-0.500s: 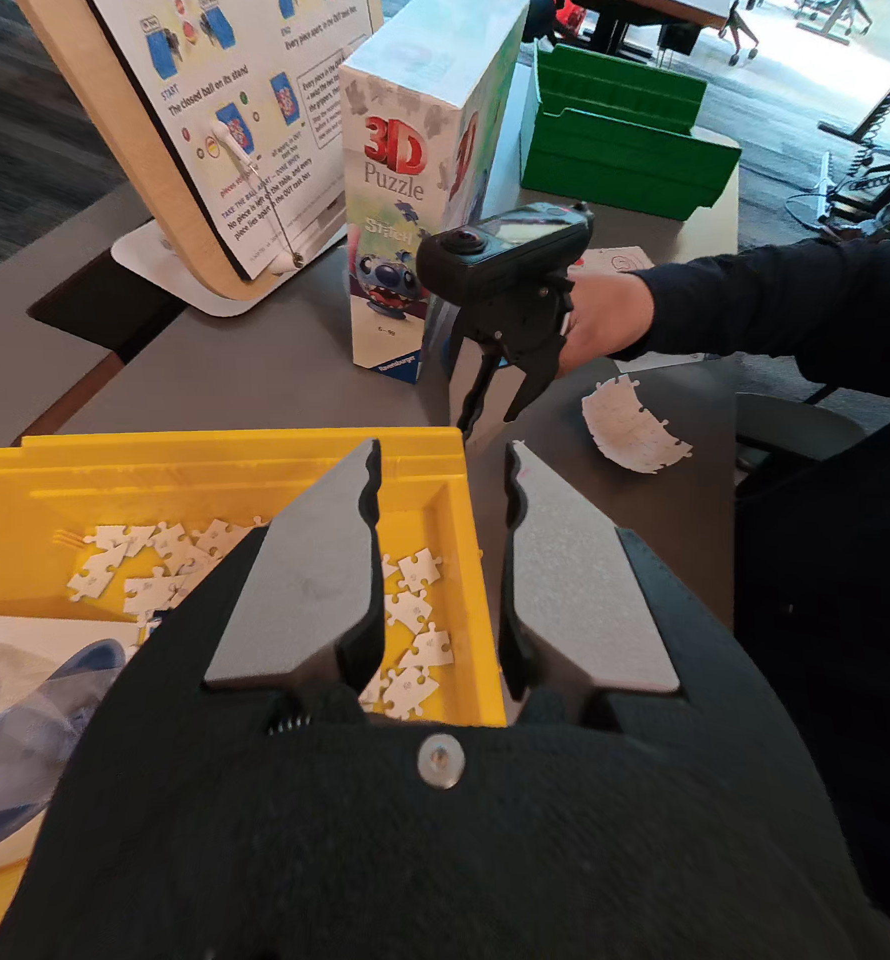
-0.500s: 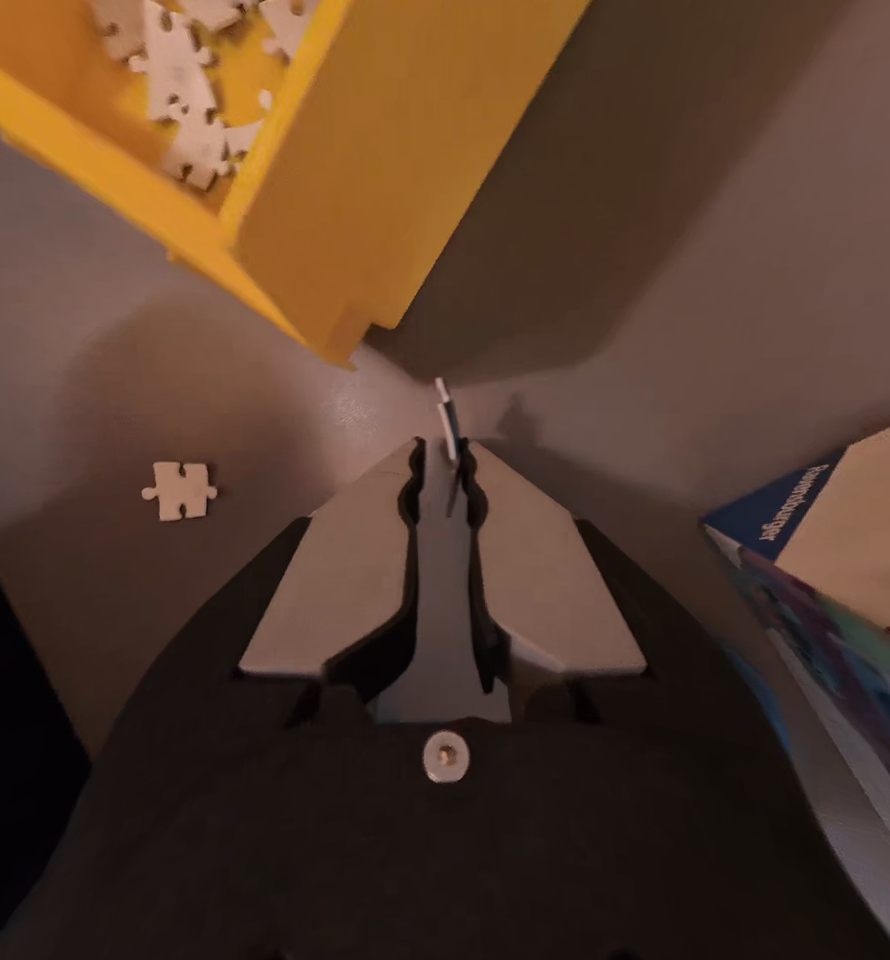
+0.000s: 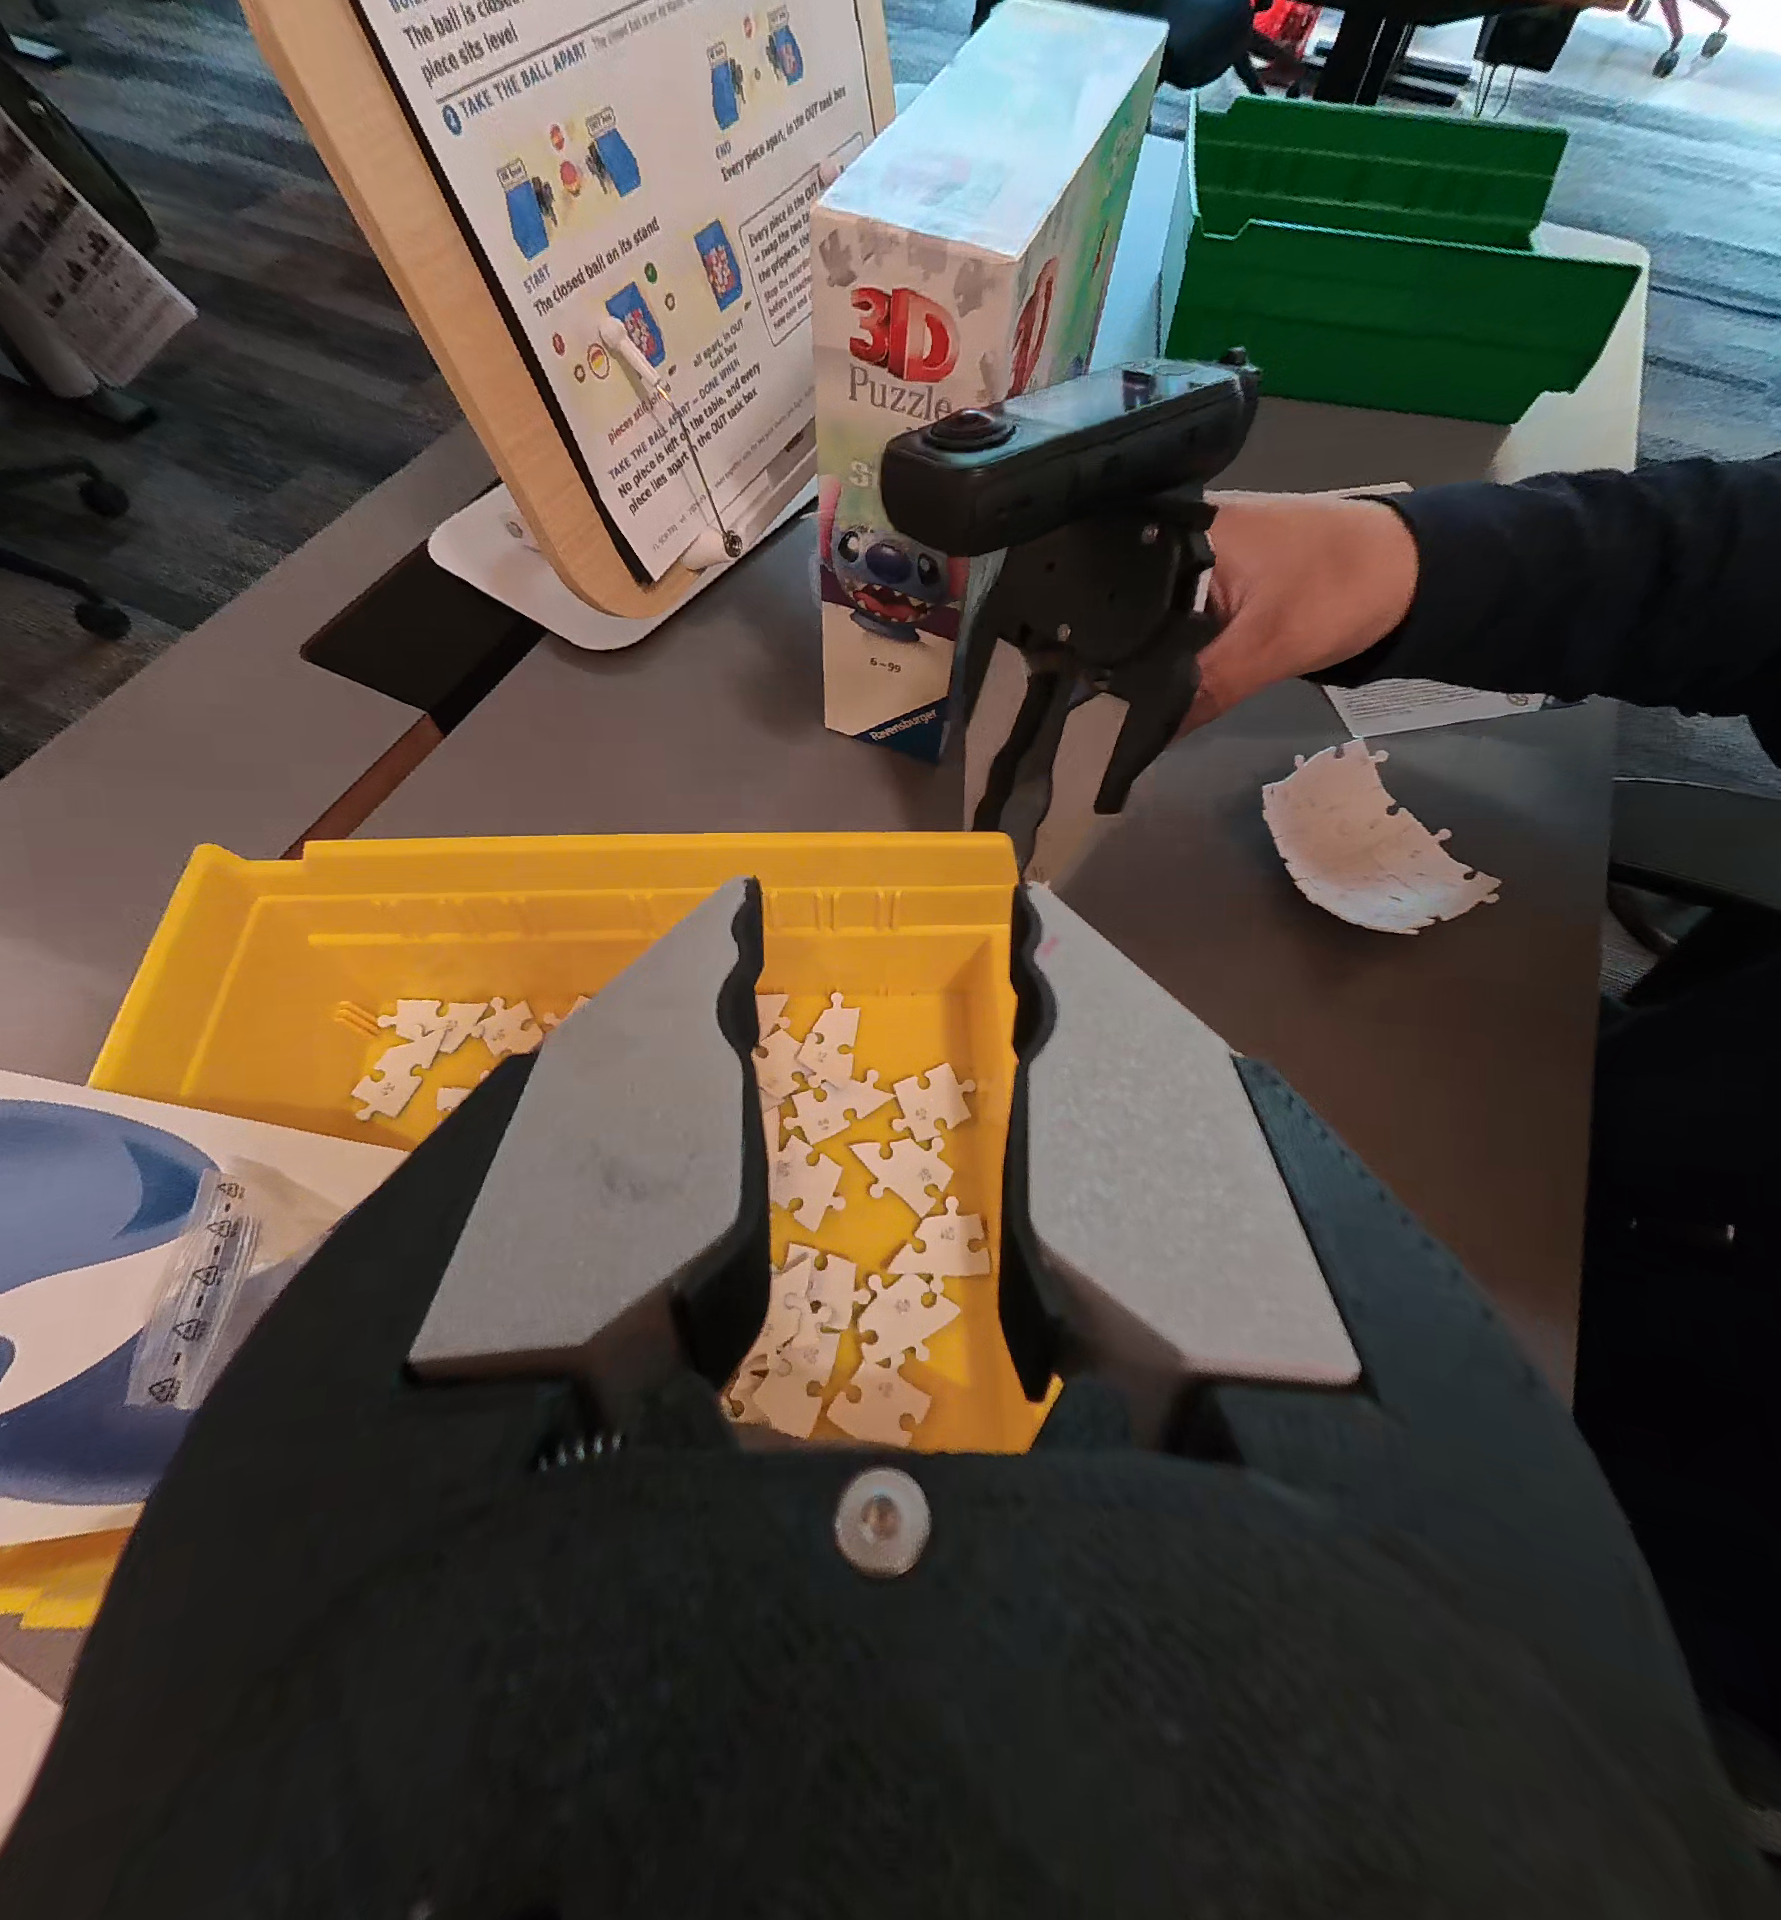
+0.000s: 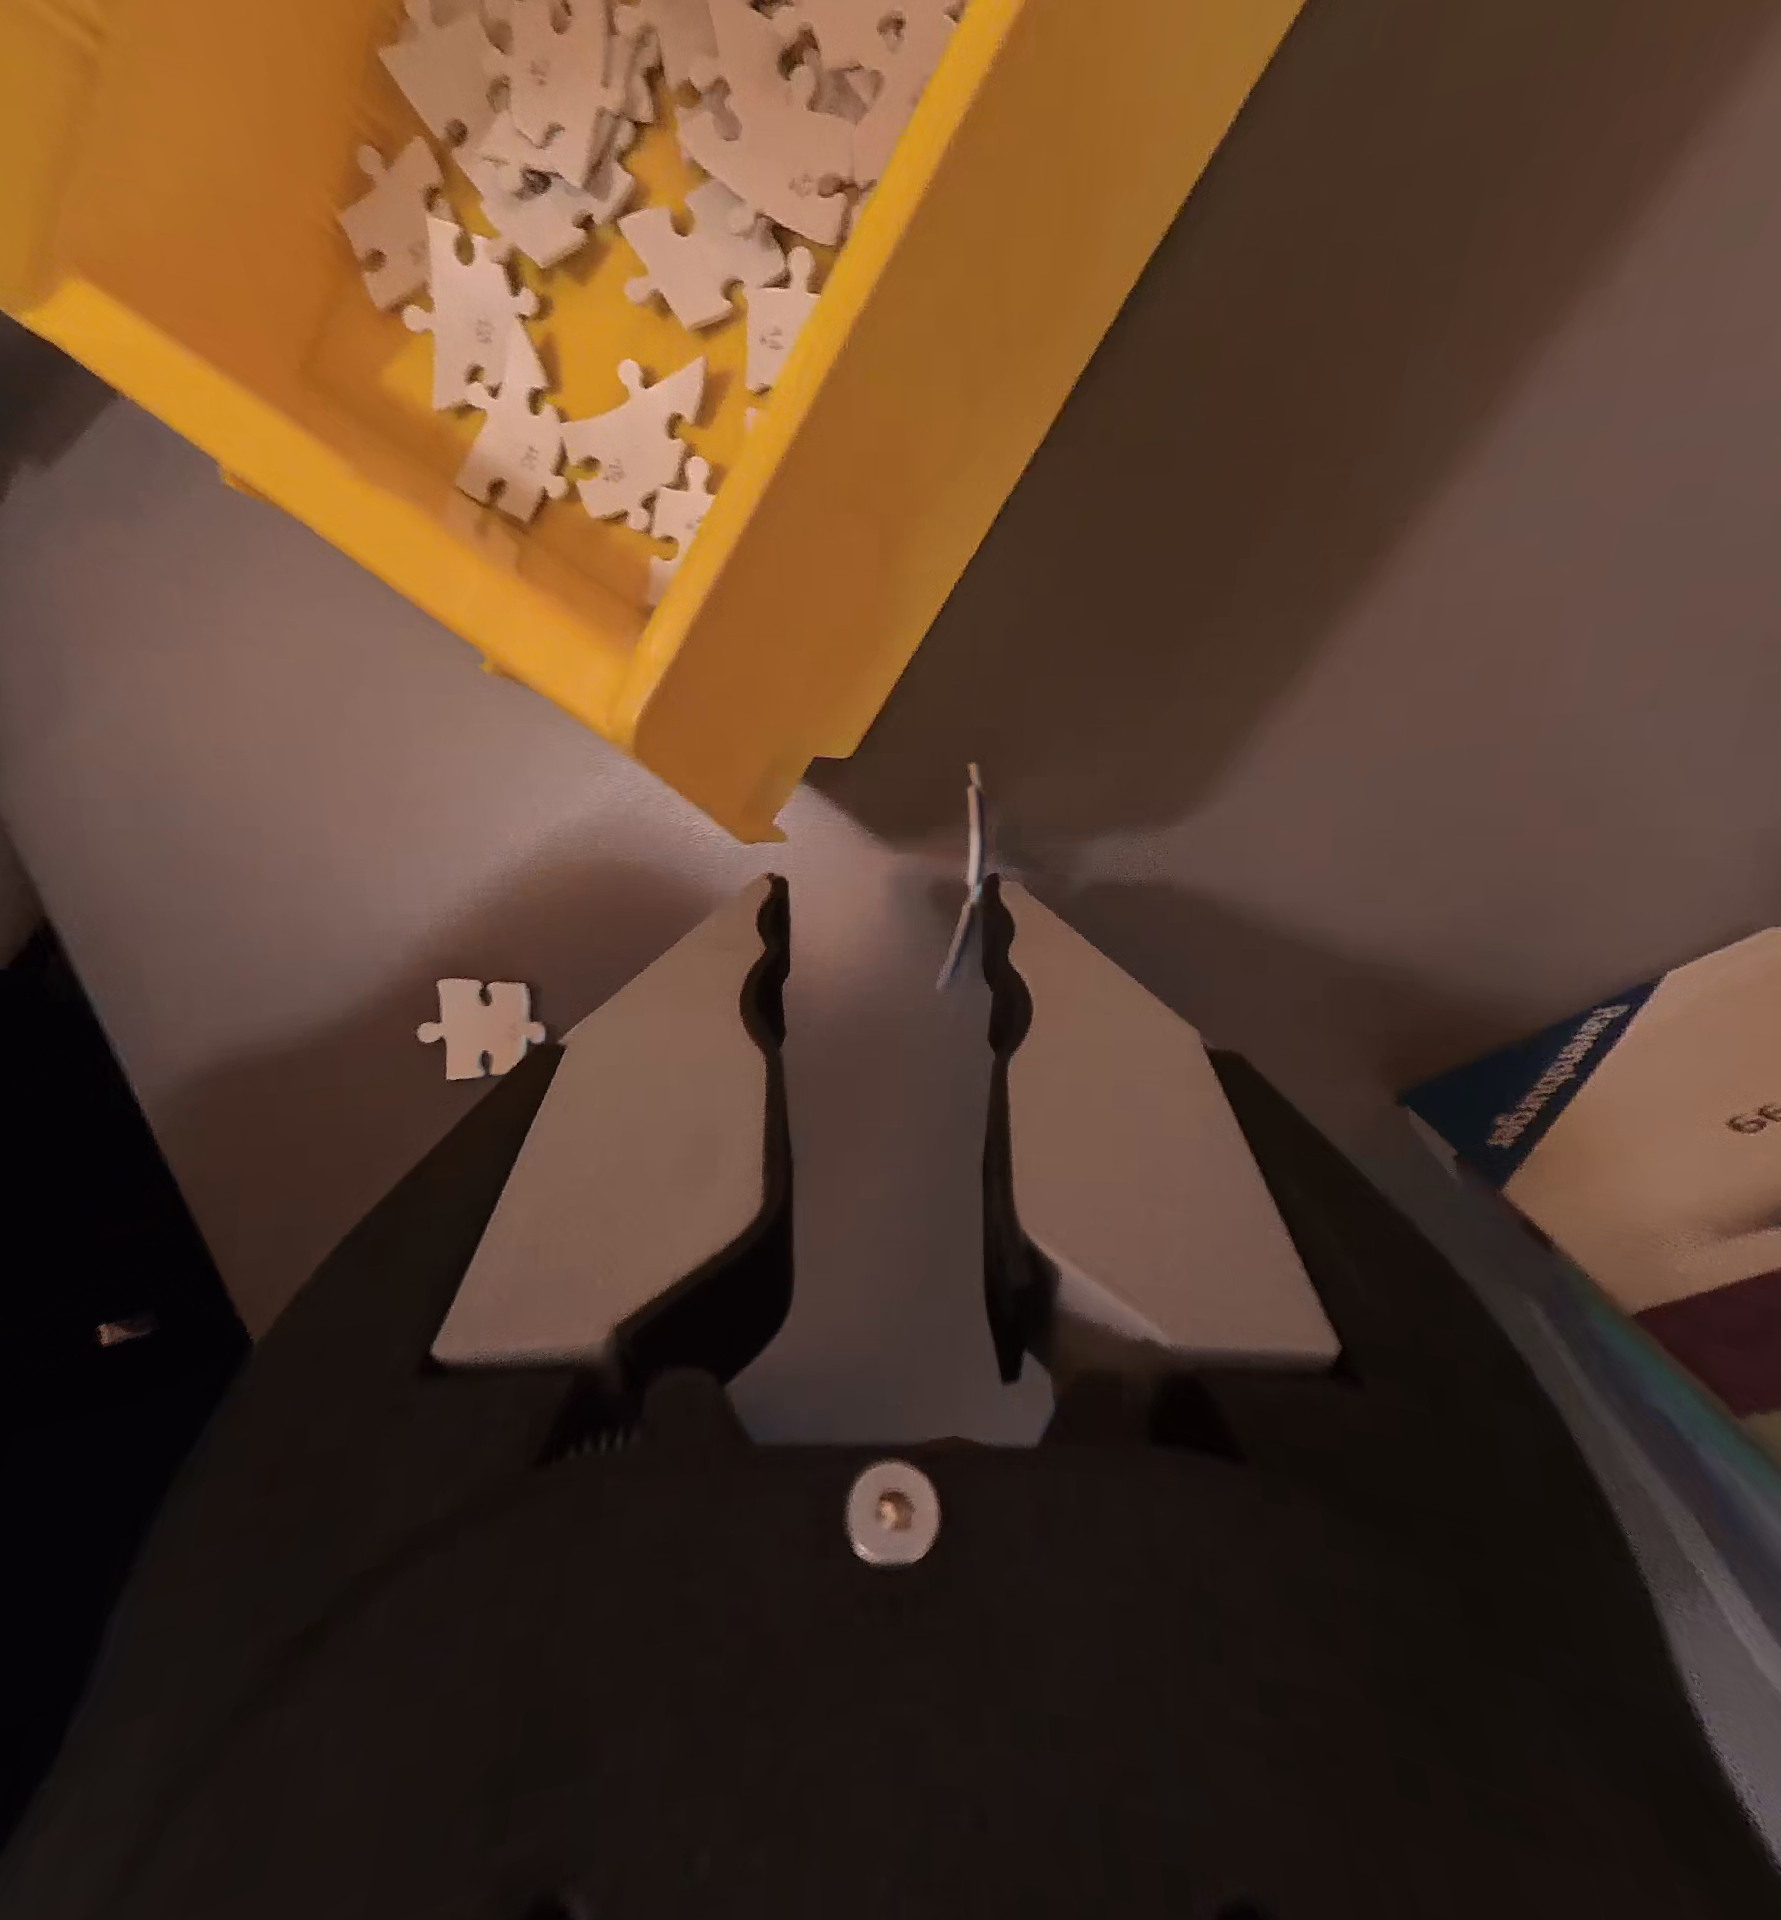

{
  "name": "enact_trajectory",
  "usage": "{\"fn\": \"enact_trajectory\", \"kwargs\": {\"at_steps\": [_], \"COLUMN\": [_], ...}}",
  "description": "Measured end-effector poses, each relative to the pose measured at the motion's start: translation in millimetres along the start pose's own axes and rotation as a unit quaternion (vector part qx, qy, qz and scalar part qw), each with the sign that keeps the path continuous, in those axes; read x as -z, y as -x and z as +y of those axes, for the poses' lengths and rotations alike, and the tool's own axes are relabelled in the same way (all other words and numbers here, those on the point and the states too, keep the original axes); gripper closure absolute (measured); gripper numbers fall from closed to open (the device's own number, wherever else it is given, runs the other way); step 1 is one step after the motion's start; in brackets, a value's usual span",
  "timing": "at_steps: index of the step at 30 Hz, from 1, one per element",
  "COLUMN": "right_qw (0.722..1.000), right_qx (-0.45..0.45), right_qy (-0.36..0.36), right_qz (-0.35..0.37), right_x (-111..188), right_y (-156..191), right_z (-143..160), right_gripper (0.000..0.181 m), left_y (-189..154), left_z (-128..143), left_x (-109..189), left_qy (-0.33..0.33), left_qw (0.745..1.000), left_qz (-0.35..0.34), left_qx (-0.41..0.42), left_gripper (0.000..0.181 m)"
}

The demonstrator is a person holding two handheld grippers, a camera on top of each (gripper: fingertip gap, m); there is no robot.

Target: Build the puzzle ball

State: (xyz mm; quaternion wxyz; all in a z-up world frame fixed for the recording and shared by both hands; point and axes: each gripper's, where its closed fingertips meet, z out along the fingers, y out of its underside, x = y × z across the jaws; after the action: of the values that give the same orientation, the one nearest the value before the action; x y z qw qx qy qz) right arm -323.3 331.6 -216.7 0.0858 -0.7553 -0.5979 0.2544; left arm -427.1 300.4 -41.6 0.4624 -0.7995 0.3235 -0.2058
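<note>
Right claw (image 4: pixel 881 894) hangs parted over the desk (image 4: pixel 1385 520), one thin puzzle piece (image 4: pixel 972 878) edge-on against its right finger, not pinched; judging by this, a piece is being set down beside the curved built section (image 3: pixel 1369 847) at 3 o'clock. Left claw (image 3: pixel 886 914) gapes wide, empty, above the yellow tray (image 3: pixel 242 935) of loose pieces (image 3: pixel 865 1195). Next: likely picking another piece; puzzle box (image 3: pixel 927 416) and sign board (image 3: pixel 574 260) crowd 12 o'clock, a stray piece (image 4: pixel 481 1027) lies by the tray.
</note>
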Motion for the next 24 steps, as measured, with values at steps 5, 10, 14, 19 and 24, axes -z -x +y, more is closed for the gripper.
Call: {"fn": "enact_trajectory", "kwargs": {"at_steps": [5, 10, 14, 19, 24], "right_qw": [0.999, 0.992, 0.99, 0.993, 0.987], "right_qx": [0.032, 0.053, 0.083, 0.097, 0.146], "right_qy": [-0.028, -0.113, -0.118, -0.067, -0.03], "right_qz": [-0.013, 0.004, 0.003, 0.028, 0.059], "right_x": [9.9, 40.6, 45.9, 26.3, 19.7], "right_y": [6.0, 11.9, 28.8, 25.4, 29.5], "right_z": [-0.6, -33.2, -57.7, -60.1, -39.7], "right_gripper": [0.141, 0.144, 0.141, 0.144, 0.156], "left_y": [-2.6, 8.4, 21.6, 27.6, 26.8], "left_z": [7.4, 15.1, 10.6, 8.8, 6.3], "left_x": [-7.9, -10.4, 1.3, 11.3, 17.2], "left_qy": [0.017, 0.035, 0.012, 0.003, -0.001], "left_qw": [1.0, 0.999, 0.999, 0.999, 0.999], "left_qz": [0.013, -0.009, -0.027, -0.043, -0.046], "left_qx": [0.0, 0.0, 0.017, 0.02, 0.01], "left_gripper": [0.135, 0.135, 0.135, 0.136, 0.136]}}
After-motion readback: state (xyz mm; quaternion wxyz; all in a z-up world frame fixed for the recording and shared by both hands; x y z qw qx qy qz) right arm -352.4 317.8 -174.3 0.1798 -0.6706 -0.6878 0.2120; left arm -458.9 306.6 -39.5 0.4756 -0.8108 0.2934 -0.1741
